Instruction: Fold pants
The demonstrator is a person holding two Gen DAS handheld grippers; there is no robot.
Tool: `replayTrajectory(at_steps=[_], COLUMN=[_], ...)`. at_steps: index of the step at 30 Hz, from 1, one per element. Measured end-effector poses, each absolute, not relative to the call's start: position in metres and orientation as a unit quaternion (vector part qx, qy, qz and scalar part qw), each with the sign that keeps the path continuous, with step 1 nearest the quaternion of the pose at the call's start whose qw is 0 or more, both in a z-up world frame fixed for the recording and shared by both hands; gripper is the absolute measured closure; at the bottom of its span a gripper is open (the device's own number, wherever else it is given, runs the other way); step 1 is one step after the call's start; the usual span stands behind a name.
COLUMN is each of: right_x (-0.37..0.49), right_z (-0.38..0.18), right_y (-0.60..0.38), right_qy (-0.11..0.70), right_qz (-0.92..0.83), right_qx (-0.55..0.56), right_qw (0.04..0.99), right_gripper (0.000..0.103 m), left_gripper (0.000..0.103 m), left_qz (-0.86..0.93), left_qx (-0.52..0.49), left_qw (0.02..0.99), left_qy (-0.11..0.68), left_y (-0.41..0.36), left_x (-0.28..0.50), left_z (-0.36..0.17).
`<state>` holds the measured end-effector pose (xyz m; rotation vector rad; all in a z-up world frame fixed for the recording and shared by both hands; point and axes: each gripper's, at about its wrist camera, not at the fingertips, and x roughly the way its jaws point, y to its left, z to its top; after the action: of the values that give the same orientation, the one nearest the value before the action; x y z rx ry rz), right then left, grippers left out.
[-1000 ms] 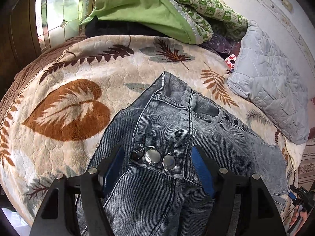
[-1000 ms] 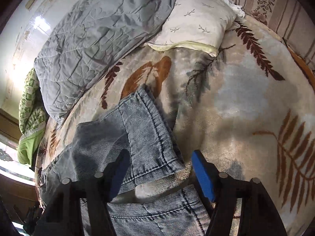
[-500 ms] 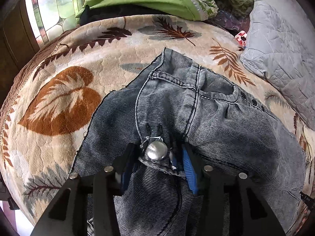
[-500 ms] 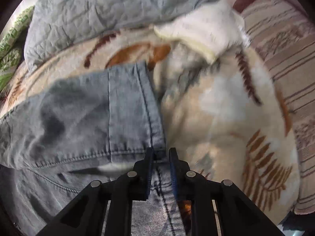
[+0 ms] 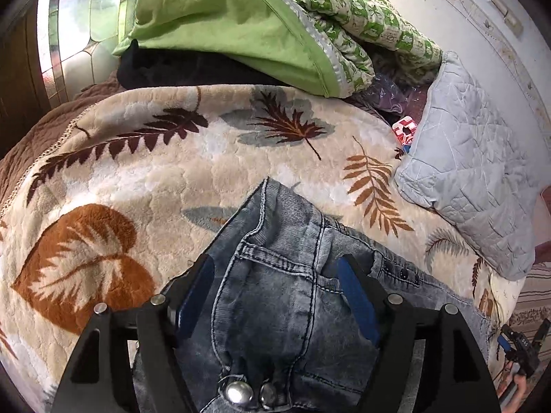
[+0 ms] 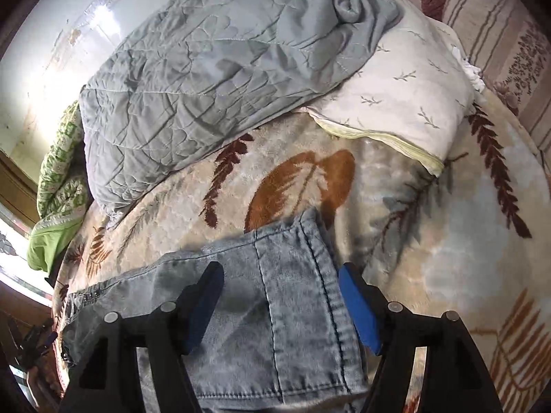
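Pants (image 5: 296, 313) are lying folded on the bed (image 5: 137, 179), long axis running between my hands. I'm opening both jaws, left gripper (image 5: 277, 296) over the waistband, right gripper (image 6: 280, 301) over the hem, denim between but unpinched.

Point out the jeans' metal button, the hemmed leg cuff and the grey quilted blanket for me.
metal button (image 5: 238, 394), left wrist view, on its shiny dome.
leg cuff (image 6: 303, 296), right wrist view, on the folded hem band.
grey quilted blanket (image 6: 213, 79), right wrist view, mid-quilt.
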<state>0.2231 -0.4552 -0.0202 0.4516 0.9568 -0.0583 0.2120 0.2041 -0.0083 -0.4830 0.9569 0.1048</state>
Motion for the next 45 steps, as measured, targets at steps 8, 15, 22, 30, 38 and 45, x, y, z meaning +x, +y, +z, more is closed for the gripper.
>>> replayTrajectory(at_steps=[8,15,22,30,38,45], right_x=[0.260,0.263,0.270,0.285,0.256,0.189], right_z=[-0.047,-0.051,-0.055,-0.066,-0.019,0.054], right_y=[-0.447,-0.453,-0.453,-0.448,-0.444,-0.447], right_qy=[0.489,0.486,0.494,0.511,0.467,0.390], right_qz=[-0.047,-0.045,-0.048,-0.079,-0.088,-0.073], right_qx=[0.174,0.185,0.182,0.155,0.125,0.160], right_qw=[0.854,0.853,0.849,0.842,0.871,0.904], right_gripper=[0.032,0.038,0.042,0.081,0.084,0.084], left_gripper=[0.037,0.053,0.085,0.100,0.101,0.101], left_qz=[0.029,0.007,0.017,0.034,0.031,-0.011], left_qx=[-0.310,-0.297,-0.280,-0.250,-0.240,-0.277], left_qw=[0.817,0.821,0.815,0.822,0.865,0.892], left_qy=[0.485,0.488,0.507,0.510,0.439,0.355], left_y=[0.223,0.216,0.212,0.216,0.214,0.233], left_x=[0.259,0.288,0.302,0.303,0.271,0.181], left_z=[-0.037,-0.040,-0.055,-0.054,0.001,0.075])
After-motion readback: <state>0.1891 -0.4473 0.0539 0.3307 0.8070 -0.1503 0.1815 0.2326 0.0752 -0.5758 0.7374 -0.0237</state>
